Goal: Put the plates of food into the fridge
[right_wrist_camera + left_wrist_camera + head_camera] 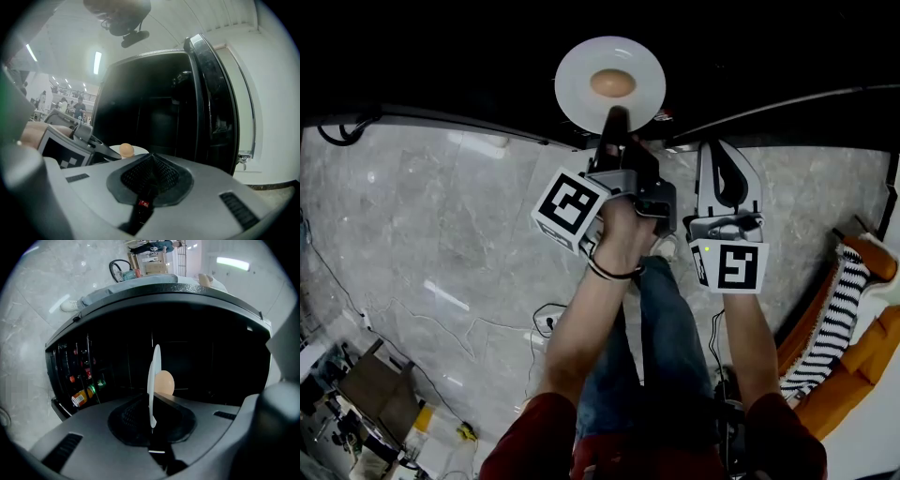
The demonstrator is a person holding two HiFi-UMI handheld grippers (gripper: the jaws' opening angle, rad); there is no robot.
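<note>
Grey marble floor (441,234) meets the open, dark fridge (154,112). Left gripper (617,116) clamps the near rim of a white plate (579,82) bearing a round tan food (612,83), at the fridge's opening. Right gripper (149,158), jaws together, holds nothing.

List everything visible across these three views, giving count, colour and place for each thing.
plate: one, white, gripped by its rim in front of the open fridge
food: one, tan, rounded, on the plate
fridge: one, black, door open, dark inside
bottle: one, orange, on a rack at the fridge's side
floor: grey marble, underfoot
chair: one, orange, at the head view's right edge
cushion: one, black-and-white striped, on the chair
left gripper: one, grey, shut on the plate
right gripper: one, grey, shut, empty, beside the left
</note>
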